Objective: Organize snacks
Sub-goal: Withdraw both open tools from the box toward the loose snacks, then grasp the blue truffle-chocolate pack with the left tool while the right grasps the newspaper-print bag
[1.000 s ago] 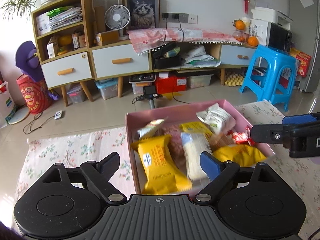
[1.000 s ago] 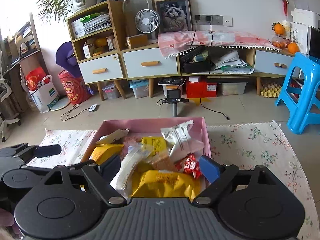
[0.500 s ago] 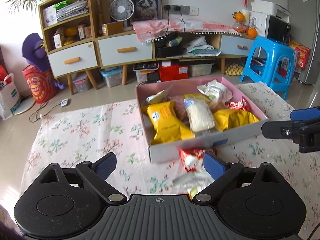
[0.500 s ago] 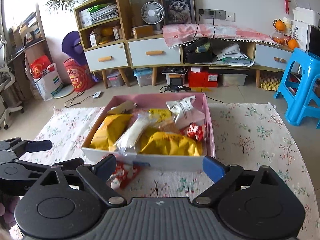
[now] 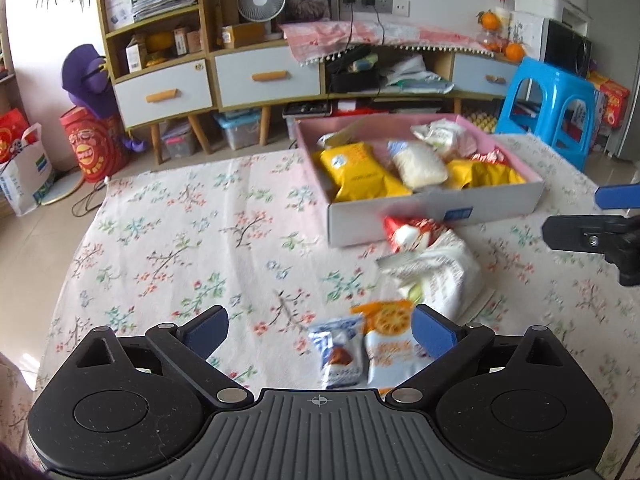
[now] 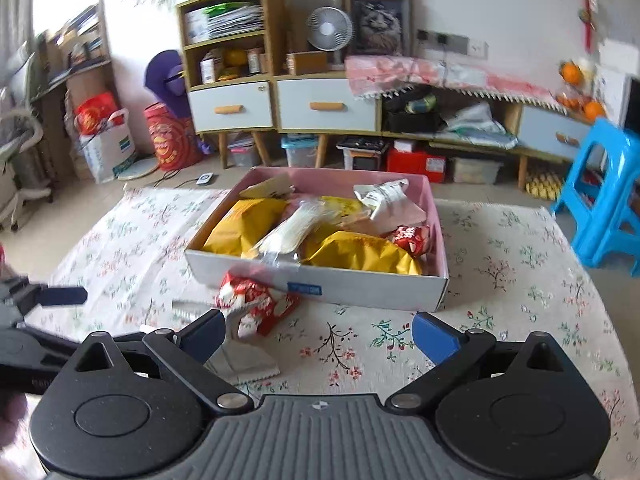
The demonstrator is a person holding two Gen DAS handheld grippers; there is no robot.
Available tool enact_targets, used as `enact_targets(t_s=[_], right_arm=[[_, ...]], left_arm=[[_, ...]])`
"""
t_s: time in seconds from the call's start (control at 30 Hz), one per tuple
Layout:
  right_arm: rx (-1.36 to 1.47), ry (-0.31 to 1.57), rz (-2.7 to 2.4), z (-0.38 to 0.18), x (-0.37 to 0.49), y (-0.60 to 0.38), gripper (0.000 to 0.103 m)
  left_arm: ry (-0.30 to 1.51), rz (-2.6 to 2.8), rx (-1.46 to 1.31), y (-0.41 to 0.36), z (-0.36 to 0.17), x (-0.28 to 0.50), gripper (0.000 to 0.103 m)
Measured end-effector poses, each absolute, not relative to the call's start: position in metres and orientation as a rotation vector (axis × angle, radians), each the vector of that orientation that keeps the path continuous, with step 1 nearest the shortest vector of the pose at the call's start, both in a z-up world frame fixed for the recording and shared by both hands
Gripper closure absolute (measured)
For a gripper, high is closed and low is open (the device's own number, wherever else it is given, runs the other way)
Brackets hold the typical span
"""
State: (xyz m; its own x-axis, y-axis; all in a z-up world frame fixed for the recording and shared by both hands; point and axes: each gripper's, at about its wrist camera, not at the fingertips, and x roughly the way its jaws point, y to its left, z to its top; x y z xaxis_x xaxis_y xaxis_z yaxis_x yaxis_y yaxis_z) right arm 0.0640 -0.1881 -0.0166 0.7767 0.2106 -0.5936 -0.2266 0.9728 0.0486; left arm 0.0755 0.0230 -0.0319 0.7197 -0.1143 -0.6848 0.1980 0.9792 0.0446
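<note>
A pink box [image 5: 436, 216] with a white outer wall stands on the flowered cloth, filled with yellow bags [image 5: 360, 176] and other snack packets. In front of it lie a red packet [image 5: 412, 232], a white bag [image 5: 436, 276], an orange-and-white biscuit packet [image 5: 390, 344] and a small blue-and-white packet [image 5: 338, 354]. My left gripper [image 5: 320, 330] hovers over the last two with its jaws opening, pressing on nothing. My right gripper [image 6: 320, 334] faces the box [image 6: 360, 288], its jaws opening over bare cloth. The red packet [image 6: 256, 300] lies just beyond its left finger.
The flowered tablecloth [image 5: 180, 240] spreads wide to the left of the box. A blue plastic stool [image 6: 604, 196] stands at the table's right. Behind are a low cabinet with drawers [image 5: 264, 76], a small fan [image 5: 260, 2] and floor clutter.
Both grippers have drawn back from the box and their jaws have widened. The loose packets in front of the box have come into view.
</note>
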Motion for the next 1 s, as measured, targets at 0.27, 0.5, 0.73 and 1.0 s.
enact_targets(t_s=[0.27, 0.5, 0.73, 1.0], right_arm=[[-0.062, 0.572, 0.286, -0.03, 0.051, -0.177, 0.009], [-0.095, 0.591, 0.29, -0.045, 0.058, -0.169, 0.009], [-0.12, 0.61, 0.344, -0.053, 0.061, -0.156, 0.009], [-0.11, 0.651, 0.367, -0.06, 0.073, -0.144, 0.009]], left_arm=[[0.725, -0.214, 0.094, 0.047, -0.053, 0.07, 0.004], [0.7, -0.318, 0.14, 0.047, -0.069, 0.068, 0.004], [0.714, -0.368, 0.15, 0.041, -0.073, 0.076, 0.004], [0.737, -0.336, 0.093, 0.052, -0.072, 0.082, 0.004]])
